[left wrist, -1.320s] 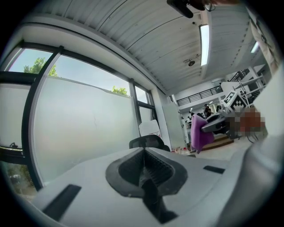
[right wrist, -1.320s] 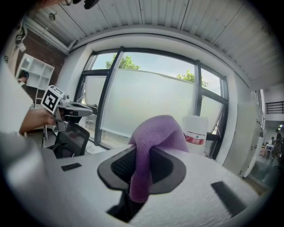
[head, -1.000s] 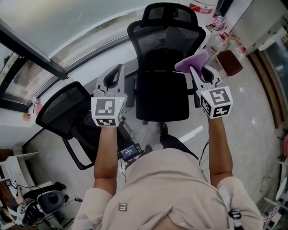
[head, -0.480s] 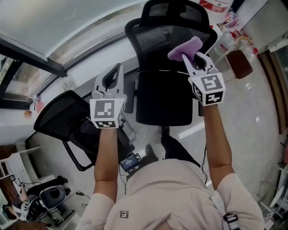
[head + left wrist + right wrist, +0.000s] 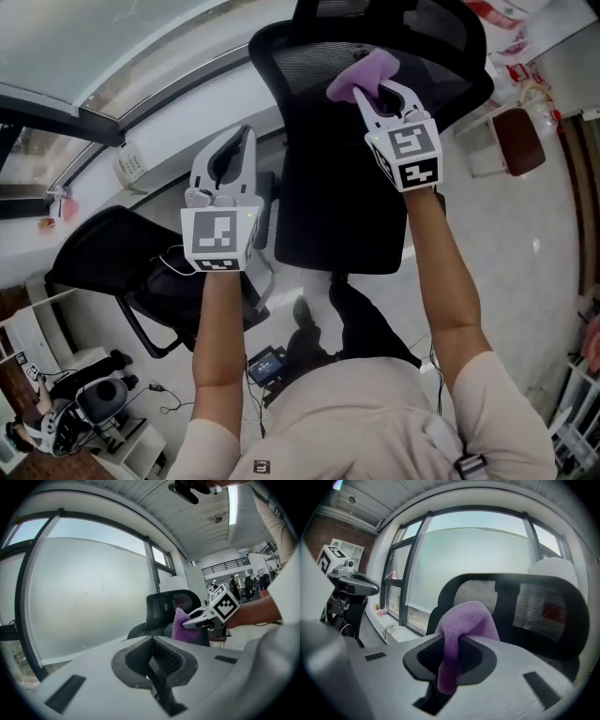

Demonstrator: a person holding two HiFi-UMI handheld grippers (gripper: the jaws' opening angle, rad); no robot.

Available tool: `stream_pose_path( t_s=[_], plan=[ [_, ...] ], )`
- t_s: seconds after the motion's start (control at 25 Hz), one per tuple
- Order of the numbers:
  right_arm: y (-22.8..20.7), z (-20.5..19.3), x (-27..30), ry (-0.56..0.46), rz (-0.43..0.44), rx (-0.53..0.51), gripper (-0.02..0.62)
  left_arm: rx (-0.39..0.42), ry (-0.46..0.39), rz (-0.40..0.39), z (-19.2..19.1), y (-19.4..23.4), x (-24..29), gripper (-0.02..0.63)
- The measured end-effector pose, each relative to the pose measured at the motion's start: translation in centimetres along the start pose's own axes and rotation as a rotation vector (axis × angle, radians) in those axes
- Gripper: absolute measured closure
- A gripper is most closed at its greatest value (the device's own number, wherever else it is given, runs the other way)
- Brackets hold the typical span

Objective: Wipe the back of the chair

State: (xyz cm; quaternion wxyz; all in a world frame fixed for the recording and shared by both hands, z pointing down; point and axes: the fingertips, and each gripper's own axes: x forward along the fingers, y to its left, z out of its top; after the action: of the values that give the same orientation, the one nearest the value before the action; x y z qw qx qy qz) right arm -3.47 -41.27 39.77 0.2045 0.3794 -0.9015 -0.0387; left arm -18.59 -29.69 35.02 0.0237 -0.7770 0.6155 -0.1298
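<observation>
Frosted window [image 5: 478, 559] behind, wiping looks barely begun to us: our right gripper [image 5: 380, 94] pinches the purple cloth [image 5: 361, 70] by the chair back [image 5: 300, 61] at twelve o'clock, while our left gripper [image 5: 157, 663] sits closed and empty.

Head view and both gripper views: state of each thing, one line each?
right gripper: shut on the cloth
left gripper: shut, nothing between the jaws
cloth: bunched, pinched in the right gripper, up at the chair's back; contact unclear
chair: upright, seat bare
second chair: upright, apart at the left
</observation>
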Motion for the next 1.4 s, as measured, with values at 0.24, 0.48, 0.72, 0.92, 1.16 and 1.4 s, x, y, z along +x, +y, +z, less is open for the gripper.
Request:
stream_pose_path(
  t_s=[0.24, 0.48, 0.72, 0.92, 1.16, 1.4],
  plan=[
    [1.5, -2.6, 7.5, 0.017, 0.073, -0.023, 0.545, -0.052, 0.043, 0.023, -3.5, 0.3, 3.1, 0.598],
    [4.1, -3.9, 12.6, 0.028, 0.115, -0.032, 0.545, -0.049, 0.054, 0.053, -6.0, 1.0, 3.9, 0.598],
    [4.2, -4.3, 14.7, 0.030, 0.107, -0.046, 0.545, -0.067, 0.094, 0.057, -7.4, 1.5, 4.3, 0.598],
    [2.2, -5.8, 13.0, 0.027, 0.059, -0.032, 0.545, -0.059, 0.089, 0.014, -7.7, 0.4, 5.7, 0.598],
    [-7.2, -11.9, 5.2, 0.076, -0.140, 0.069, 0.545, -0.050, 0.073, -0.086, -6.8, -4.0, 9.3, 0.598],
    [-17.1, -18.3, -4.1, 0.162, -0.361, 0.140, 0.545, -0.033, 0.057, -0.204, -5.3, -10.2, 12.8, 0.598]
  ],
)
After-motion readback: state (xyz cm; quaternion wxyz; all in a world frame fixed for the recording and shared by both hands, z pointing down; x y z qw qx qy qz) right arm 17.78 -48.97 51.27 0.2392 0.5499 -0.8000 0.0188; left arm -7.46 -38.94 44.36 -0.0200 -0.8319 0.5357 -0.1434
